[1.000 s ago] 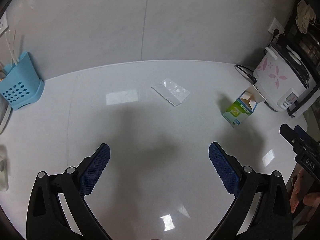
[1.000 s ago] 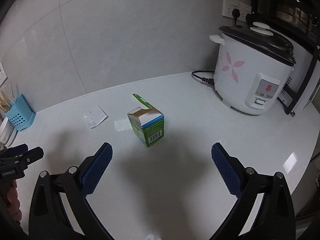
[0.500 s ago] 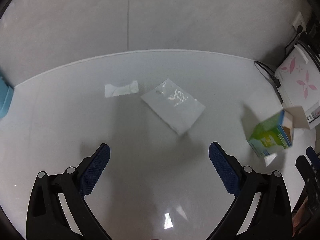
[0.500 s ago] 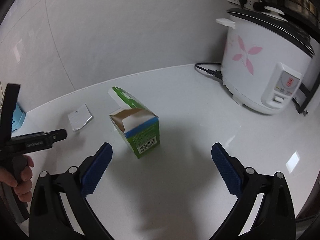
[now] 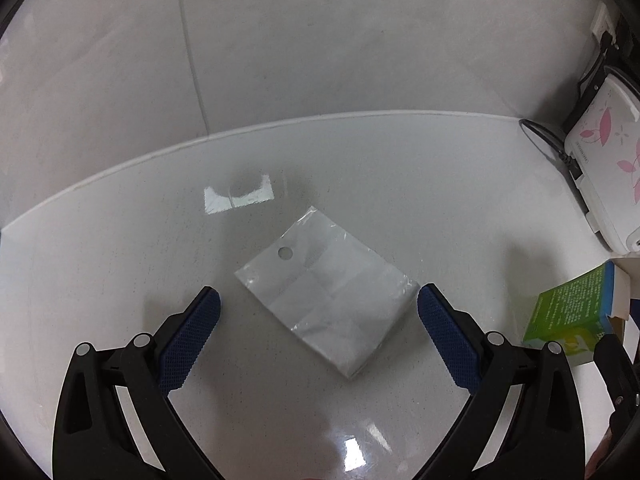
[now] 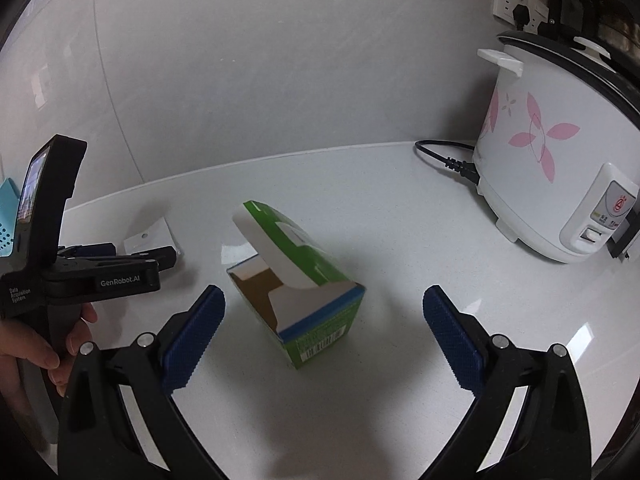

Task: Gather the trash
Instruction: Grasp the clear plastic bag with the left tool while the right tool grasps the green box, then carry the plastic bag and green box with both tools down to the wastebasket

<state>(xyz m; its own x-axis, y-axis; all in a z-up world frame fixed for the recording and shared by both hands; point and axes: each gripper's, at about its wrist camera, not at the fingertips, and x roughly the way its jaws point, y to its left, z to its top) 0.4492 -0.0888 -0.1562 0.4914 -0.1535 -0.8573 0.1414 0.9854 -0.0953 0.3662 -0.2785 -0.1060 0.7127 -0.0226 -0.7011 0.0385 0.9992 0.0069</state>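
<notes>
We hold the left gripper (image 5: 319, 308) with its jaws wide apart and nothing between the pads. The flat plastic bag (image 5: 326, 295) lies on the white counter (image 5: 120, 264) between the two blue fingertips (image 5: 204, 312), a little ahead of them; its right corner comes just beside the right pad, but we cannot tell if they touch. The bag has a small round hole near its far-left corner.

Our right gripper (image 6: 324, 312) is also wide open and empty. The green carton (image 6: 304, 296) stands on the counter between its jaws, nearer to the left pad, apart from both pads. Its top flap is open and tilts back, away from us.

Right of the right jaw, well apart, stands the rice cooker (image 6: 560, 152) with pink flowers. Left of the left jaw we see a hand (image 6: 36, 344) holding the other gripper above the bag.
</notes>
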